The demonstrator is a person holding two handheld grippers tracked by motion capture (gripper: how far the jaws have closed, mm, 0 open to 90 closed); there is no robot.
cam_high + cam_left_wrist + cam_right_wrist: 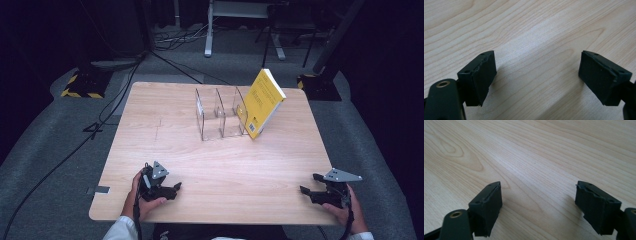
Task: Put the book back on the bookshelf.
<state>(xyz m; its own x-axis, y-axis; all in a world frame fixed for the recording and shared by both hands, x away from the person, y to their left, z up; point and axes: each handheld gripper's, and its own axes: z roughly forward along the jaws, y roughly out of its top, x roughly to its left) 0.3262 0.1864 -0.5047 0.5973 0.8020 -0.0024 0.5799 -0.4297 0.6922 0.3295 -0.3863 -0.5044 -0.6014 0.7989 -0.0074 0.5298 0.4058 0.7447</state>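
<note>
While both hands rest low in the frame, the left gripper [164,189] and right gripper [320,192] sit on the wooden worktop [210,165] with jaws spread wide and holding nothing. A yellow book [262,102] leans against the clear acrylic rack [220,115] at upper centre, its long axis tilting up toward the upper right (spine edge down). No grasp has begun; judging by the layout, a reach toward the book comes next.

Book cover [262,102] text too small
</note>
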